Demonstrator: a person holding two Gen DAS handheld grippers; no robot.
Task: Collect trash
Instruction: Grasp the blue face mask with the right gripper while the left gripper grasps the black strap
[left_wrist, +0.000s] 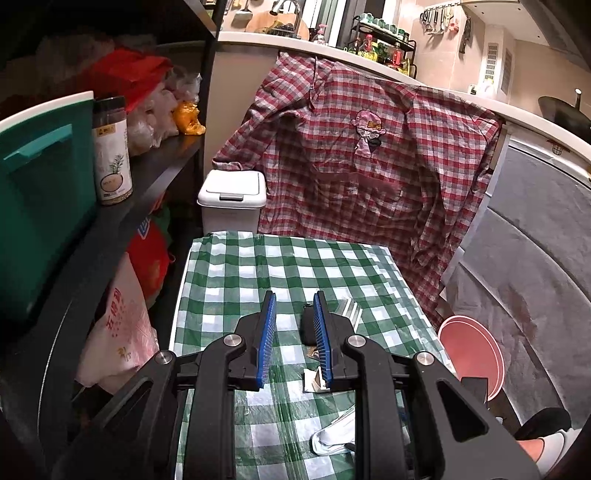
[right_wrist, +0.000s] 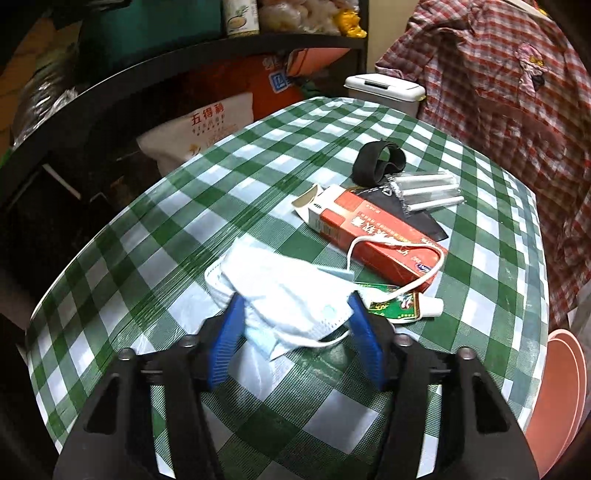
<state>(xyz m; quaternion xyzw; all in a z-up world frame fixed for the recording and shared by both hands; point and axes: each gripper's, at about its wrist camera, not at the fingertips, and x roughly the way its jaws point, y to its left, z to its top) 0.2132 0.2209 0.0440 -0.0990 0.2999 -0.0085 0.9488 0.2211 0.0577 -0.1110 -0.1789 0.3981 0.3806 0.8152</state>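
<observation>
The open right gripper (right_wrist: 295, 306) straddles a crumpled pale-blue soft fabric face mask (right_wrist: 280, 291), light and floppy, probably best pinched at its bunched near fold, while the left gripper (left_wrist: 294, 306) hovers narrowly parted and empty.

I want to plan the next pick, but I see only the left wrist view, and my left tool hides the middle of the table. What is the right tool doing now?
Observer: The right tool has a white face mask between its pads. I cannot tell whether they press on it.
Operator: What other trash lies near it?
Observer: A red carton lies flat behind the mask, and one ear loop of the mask rests over it.
Operator: Is there anything small?
Observer: A green tube with a white cap lies beside the carton's near end.
</observation>
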